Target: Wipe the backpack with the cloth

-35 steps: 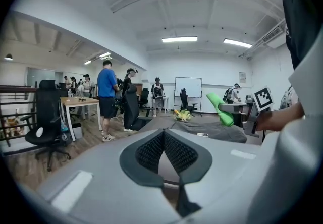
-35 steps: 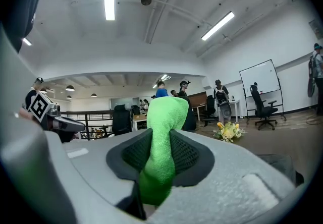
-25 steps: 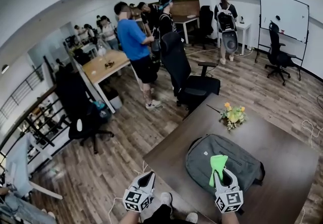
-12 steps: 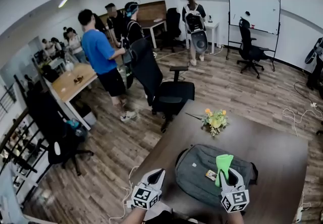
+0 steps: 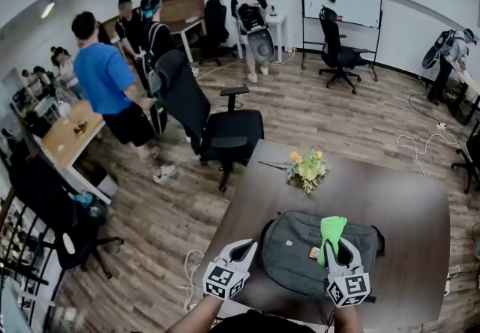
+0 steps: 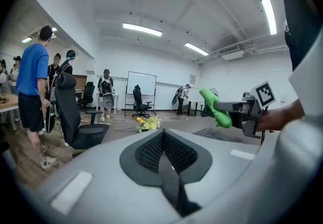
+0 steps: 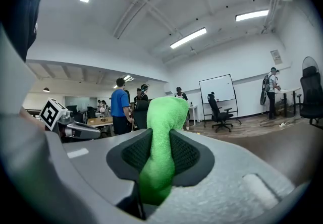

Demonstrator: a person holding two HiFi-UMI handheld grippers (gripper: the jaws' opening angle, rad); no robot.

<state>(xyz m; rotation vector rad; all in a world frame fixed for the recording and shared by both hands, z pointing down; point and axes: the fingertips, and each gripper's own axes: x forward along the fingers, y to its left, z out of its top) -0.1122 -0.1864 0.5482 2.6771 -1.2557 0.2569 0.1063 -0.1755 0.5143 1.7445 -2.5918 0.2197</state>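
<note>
A grey backpack [image 5: 300, 253] lies flat on the dark brown table [image 5: 390, 211], close to the near edge. My right gripper [image 5: 335, 244] hangs above the backpack's right part, shut on a bright green cloth [image 5: 331, 234] that sticks up between its jaws. In the right gripper view the cloth [image 7: 162, 137] fills the gap between the pads. My left gripper [image 5: 244, 250] hovers at the backpack's left edge, shut with nothing in it. The left gripper view shows its closed jaws [image 6: 162, 140] and the right gripper with the green cloth [image 6: 216, 108] off to the right.
A small bunch of yellow flowers [image 5: 307, 167] lies on the table beyond the backpack. A black office chair [image 5: 214, 125] stands at the table's far left corner. Several people stand further back. Cables [image 5: 417, 148] trail on the wooden floor at right.
The head view has swung left to right, so the table and backpack now sit more centred. Both grippers keep their places over the backpack, the right one still holding the cloth.
</note>
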